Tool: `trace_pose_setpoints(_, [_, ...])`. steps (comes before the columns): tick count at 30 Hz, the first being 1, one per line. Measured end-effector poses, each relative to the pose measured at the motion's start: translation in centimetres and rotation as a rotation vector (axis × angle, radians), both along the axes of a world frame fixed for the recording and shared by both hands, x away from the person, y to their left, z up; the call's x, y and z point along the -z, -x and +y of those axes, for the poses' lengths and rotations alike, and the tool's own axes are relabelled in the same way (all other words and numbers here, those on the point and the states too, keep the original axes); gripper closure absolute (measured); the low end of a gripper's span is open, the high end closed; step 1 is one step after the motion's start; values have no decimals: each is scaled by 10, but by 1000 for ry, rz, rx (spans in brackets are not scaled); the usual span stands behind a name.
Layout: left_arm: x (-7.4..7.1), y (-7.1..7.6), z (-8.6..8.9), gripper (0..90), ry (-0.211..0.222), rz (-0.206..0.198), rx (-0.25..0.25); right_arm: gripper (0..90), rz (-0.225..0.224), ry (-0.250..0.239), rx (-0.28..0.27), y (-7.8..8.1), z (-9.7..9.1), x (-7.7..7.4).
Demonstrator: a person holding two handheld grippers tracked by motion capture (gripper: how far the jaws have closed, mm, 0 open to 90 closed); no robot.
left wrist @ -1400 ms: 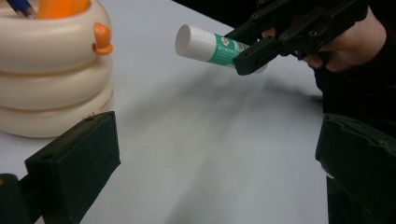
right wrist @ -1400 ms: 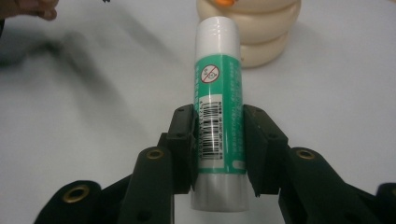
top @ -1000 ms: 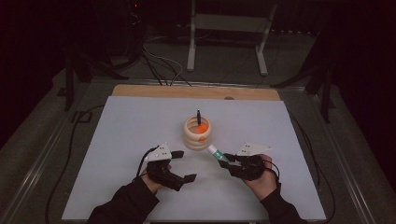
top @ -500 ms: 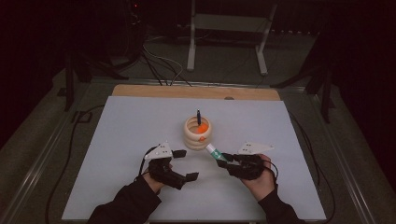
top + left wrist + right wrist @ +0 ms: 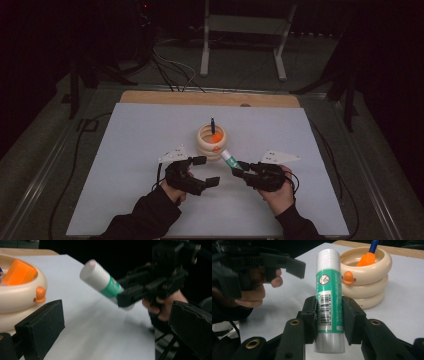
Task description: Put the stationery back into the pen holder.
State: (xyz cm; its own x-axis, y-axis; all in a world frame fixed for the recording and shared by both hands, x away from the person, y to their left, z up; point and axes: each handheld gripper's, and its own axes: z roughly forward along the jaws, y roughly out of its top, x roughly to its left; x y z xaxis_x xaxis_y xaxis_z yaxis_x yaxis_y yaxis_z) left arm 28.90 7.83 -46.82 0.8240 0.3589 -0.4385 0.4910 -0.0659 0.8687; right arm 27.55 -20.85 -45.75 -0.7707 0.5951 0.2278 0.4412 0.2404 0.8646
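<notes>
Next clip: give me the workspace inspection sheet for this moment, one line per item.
Surface: white sheet on a wooden board, dim lighting.
Job's things: cream ringed holder with an orange item and a blue pen inside; green-and-white glue stick held beside the holder.
Clutter: nothing seen.
Grippers: left hand-held gripper open, holding nothing; right hand-held gripper shut on the glue stick.
Cables: black cable along the table's left edge.
Surroundings: dark room, metal stand behind the table.

White table sheet (image 5: 130, 150); metal stand (image 5: 245, 30) behind table; floor cables (image 5: 170, 65).
</notes>
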Motion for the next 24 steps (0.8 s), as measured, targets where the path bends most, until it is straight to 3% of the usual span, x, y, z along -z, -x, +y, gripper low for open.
trace_pose_setpoints(5, [2, -10, -1, 10, 52, 106, -35, 657, -5, -3, -1, 0, 0, 0])
trace_pose_setpoints(11, [6, -18, -3, 11, 109, 194, -54, 657, -6, -8, -9, 1, 2, 1])
trace_pose_setpoints(17, [9, -22, -7, 68, 166, 257, -39, 657, -6, -13, -21, 1, 6, 2])
trace_pose_setpoints(20, [11, -23, -8, 157, 195, 277, -38, 657, -9, -17, -28, 1, 9, 2])
trace_pose_setpoints(23, [12, -23, -8, 173, 211, 288, -37, 657, -8, -17, -32, 1, 10, 1])
trace_pose_setpoints(24, [13, -24, -8, 235, 213, 290, -35, 657, -9, -19, -36, 1, 11, 1])
